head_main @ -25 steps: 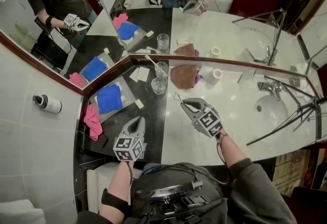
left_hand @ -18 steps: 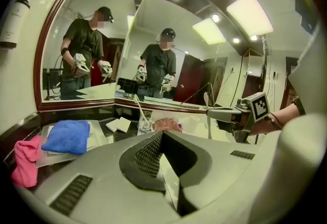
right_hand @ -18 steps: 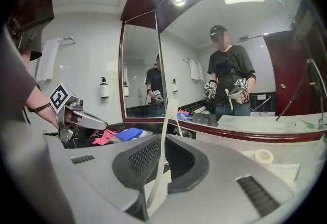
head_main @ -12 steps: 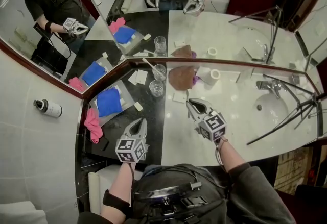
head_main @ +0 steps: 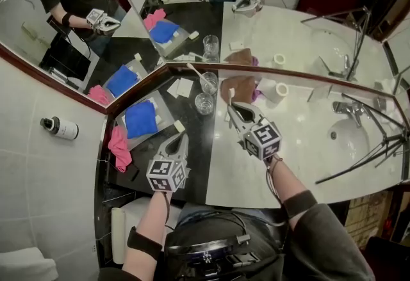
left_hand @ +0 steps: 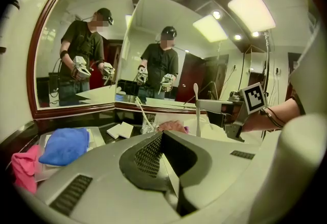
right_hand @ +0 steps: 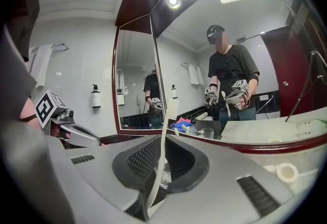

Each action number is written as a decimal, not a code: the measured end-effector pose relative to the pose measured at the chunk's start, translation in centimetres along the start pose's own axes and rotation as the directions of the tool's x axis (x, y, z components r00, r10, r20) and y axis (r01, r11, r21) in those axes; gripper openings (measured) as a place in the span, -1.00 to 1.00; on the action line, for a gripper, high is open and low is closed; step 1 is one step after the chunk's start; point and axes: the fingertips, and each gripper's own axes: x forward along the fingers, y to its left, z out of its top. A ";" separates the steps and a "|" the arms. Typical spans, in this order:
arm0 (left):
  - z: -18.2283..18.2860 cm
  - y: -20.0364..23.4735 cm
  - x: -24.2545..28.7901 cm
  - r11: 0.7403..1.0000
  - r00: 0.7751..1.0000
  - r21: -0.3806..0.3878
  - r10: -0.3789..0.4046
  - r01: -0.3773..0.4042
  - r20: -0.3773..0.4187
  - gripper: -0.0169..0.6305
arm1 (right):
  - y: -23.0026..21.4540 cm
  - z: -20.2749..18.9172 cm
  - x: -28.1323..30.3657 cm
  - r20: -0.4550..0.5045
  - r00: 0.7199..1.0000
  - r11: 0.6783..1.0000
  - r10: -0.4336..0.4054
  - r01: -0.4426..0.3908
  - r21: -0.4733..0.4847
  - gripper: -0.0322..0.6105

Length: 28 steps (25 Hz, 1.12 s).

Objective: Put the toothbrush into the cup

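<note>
My right gripper (head_main: 232, 109) is shut on a white toothbrush (right_hand: 164, 141), which stands upright between its jaws with the head on top. The left gripper view shows the toothbrush (left_hand: 196, 108) held above the white counter. An empty glass cup (head_main: 204, 104) stands just left of the right gripper's tips and shows through its jaws (right_hand: 164, 177). Behind it a second glass (head_main: 209, 83) holds another toothbrush. My left gripper (head_main: 182, 137) hovers shut and empty over the black counter, nearer to me than the cups.
A blue cloth (head_main: 141, 120) lies on a tray and a pink cloth (head_main: 117, 145) at the left edge. A brown cloth (head_main: 240, 88) and a tape roll (head_main: 280, 89) sit by the mirror. To the right are the faucet (head_main: 346, 107) and tripod legs.
My right gripper has moved away from me toward the glass cups and rolled a little, with the toothbrush still in it. The left gripper has drifted slightly forward.
</note>
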 end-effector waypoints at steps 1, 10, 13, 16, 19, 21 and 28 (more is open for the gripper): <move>0.2 0.3 0.4 1.000 1.000 0.003 0.001 -0.001 0.002 -0.94 | 0.0 0.4 1.0 0.005 1.000 1.000 0.011 -0.011 -0.007 -0.76; 1.2 3.2 5.3 1.000 1.000 0.013 0.010 -0.010 0.022 -0.94 | -0.7 1.4 9.7 0.021 0.997 0.996 0.077 -0.076 -0.046 -0.76; 0.8 4.0 6.8 1.000 1.000 0.012 0.014 -0.014 0.023 -0.94 | -0.8 0.8 11.7 0.020 0.996 0.995 0.092 -0.091 -0.049 -0.76; 0.4 5.0 8.3 1.000 0.999 0.012 0.019 -0.019 0.031 -0.94 | -1.1 -0.1 13.5 0.020 0.995 0.994 0.097 -0.095 -0.057 -0.76; 0.0 5.8 9.4 1.000 0.999 -0.001 0.030 -0.030 0.041 -0.94 | -1.3 -1.5 14.9 0.009 0.995 0.993 0.098 -0.097 -0.063 -0.76; -0.4 6.3 9.7 0.999 0.998 -0.013 0.039 -0.038 0.045 -0.94 | -1.0 -2.6 15.6 -0.007 0.994 0.992 0.105 -0.105 -0.068 -0.75; -2.0 7.2 8.7 0.998 0.998 -0.024 0.051 -0.050 0.037 -0.94 | 0.3 -6.1 16.6 -0.094 0.988 0.981 0.119 -0.132 -0.144 -0.75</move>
